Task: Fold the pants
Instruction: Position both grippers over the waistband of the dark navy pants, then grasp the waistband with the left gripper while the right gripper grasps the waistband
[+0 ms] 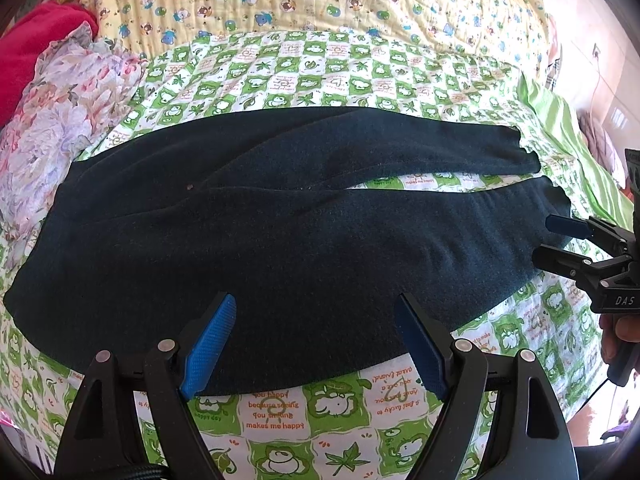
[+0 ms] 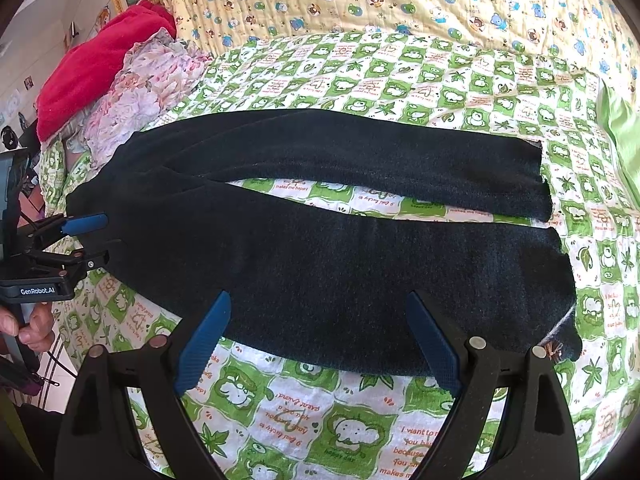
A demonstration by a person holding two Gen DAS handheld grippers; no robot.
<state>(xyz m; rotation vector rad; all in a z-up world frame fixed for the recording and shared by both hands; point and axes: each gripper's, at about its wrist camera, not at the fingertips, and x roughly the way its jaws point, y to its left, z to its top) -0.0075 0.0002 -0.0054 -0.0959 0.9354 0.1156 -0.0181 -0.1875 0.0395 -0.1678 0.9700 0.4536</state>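
Note:
Dark navy pants point(image 1: 280, 232) lie flat across the bed, waist to the left, two legs running right with a narrow gap between them; they also show in the right wrist view point(image 2: 340, 264). My left gripper point(image 1: 316, 304) is open, its blue pads over the near edge of the pants close to the waist. In the right wrist view it appears at the left point(image 2: 102, 238), by the waistband. My right gripper point(image 2: 318, 300) is open over the near leg. In the left wrist view it appears at the right point(image 1: 544, 238), open at the near leg's cuff.
The pants rest on a green-and-white checked quilt point(image 1: 280, 420). A yellow cartoon-print blanket point(image 1: 320, 0) lies behind. A floral cloth point(image 1: 60, 120) and a red garment point(image 1: 32, 52) are piled at the far left. The bed's near edge is just below the grippers.

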